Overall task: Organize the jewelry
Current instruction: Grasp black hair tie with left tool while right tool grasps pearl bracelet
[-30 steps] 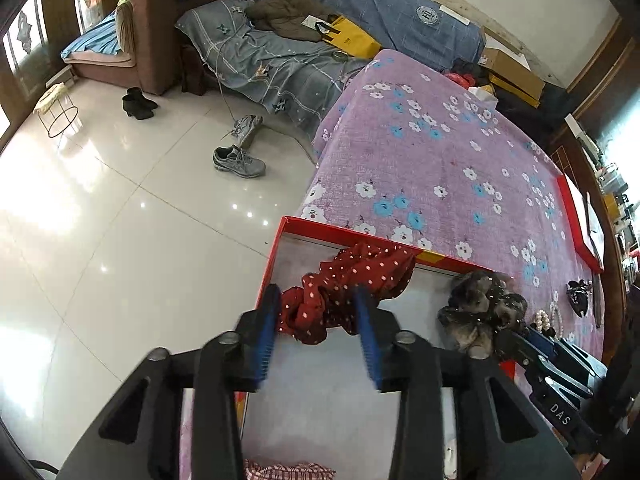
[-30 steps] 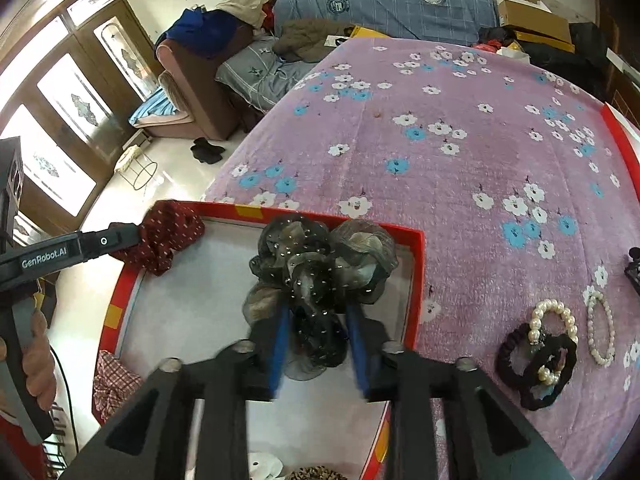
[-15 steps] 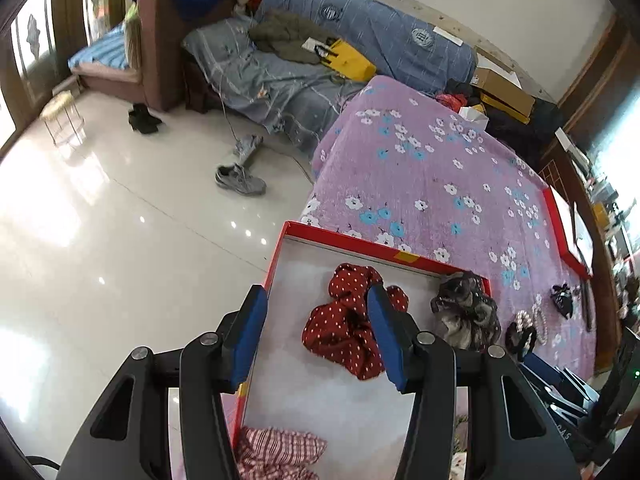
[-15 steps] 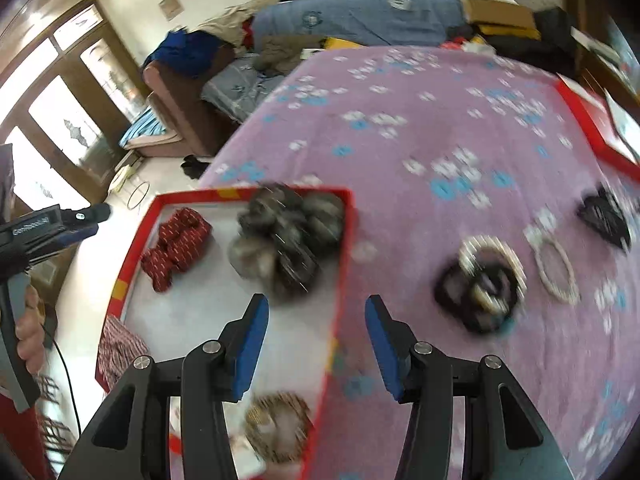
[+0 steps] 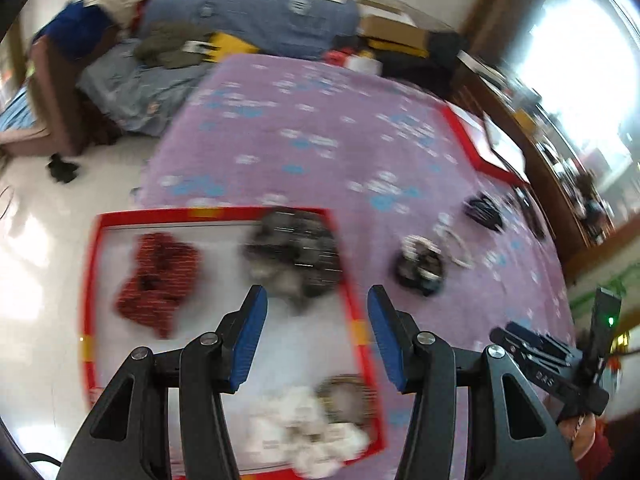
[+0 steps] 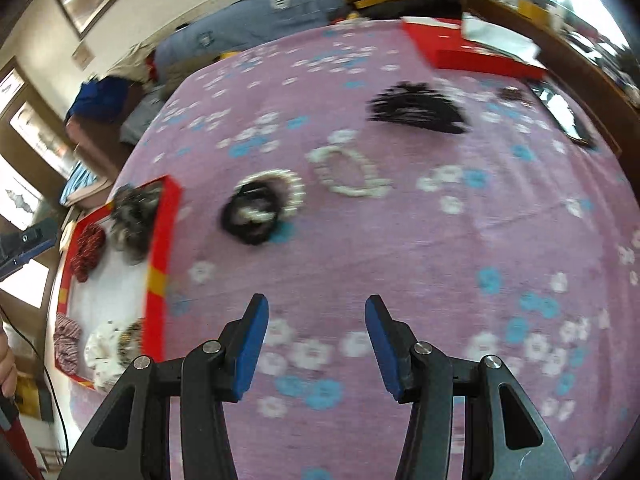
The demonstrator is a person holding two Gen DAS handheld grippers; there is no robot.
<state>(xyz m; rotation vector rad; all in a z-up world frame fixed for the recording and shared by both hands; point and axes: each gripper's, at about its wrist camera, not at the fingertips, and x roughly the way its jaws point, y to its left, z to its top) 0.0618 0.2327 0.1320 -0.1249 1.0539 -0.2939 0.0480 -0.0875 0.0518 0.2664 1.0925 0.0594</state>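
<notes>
A red-rimmed tray (image 5: 348, 292) lies on the purple floral cloth and holds a red dotted scrunchie (image 5: 160, 276), a grey scrunchie (image 5: 296, 248), a white one (image 5: 304, 440) and a brownish one (image 5: 344, 396). My left gripper (image 5: 316, 304) hangs open and empty over the tray's right rim. Right of the tray a black scrunchie with a pearl band (image 6: 260, 208), a pearl bracelet (image 6: 348, 172) and a black fringed piece (image 6: 416, 108) lie on the cloth. My right gripper (image 6: 316, 312) stands open and empty above bare cloth, nearer than these. The tray (image 6: 160, 248) sits at the left of the right wrist view.
A second red tray (image 6: 472, 56) sits at the table's far right corner. Beyond the table are a blue-covered sofa (image 5: 248, 20), cardboard boxes (image 5: 392, 32) and a white tiled floor (image 5: 32, 216) on the left. The other gripper's body (image 5: 552, 364) shows at lower right.
Both grippers let go of their scrunchies, the red one and the grey one, which now lie in the tray. Both then swung right, the right one out over the cloth toward the loose jewelry.
</notes>
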